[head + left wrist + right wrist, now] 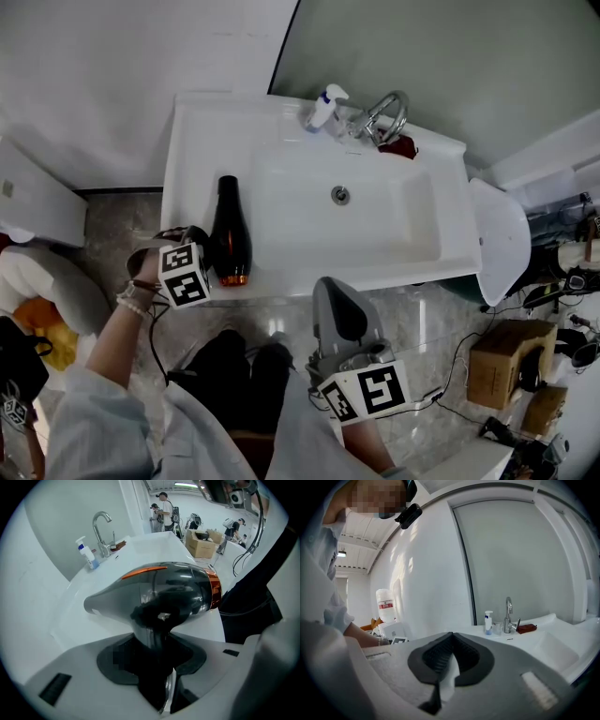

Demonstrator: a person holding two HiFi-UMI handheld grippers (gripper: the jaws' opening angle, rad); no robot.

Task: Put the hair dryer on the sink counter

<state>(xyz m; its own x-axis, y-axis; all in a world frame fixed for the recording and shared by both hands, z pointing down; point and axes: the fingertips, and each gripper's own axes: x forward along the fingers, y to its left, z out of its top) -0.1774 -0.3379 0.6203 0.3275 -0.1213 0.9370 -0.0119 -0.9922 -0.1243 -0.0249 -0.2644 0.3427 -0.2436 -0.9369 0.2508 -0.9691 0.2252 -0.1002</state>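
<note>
**Hair dryer over the counter's left ledge**

The white, glossy sink counter fills the space ahead of me, its rectangular basin sunk in the middle. My left gripper pinches the handle of the hair dryer, whose body hangs over the flat ledge left of the basin, nozzle toward the wall. I cannot tell whether it touches the ledge. Its shell is shiny black and tapered, with an orange ring at the wide end. My right gripper is pressed together and empty, well short of the counter. At the back rim stand a curved chrome faucet, a small white spray bottle just beside it, and a dark red item.
</note>
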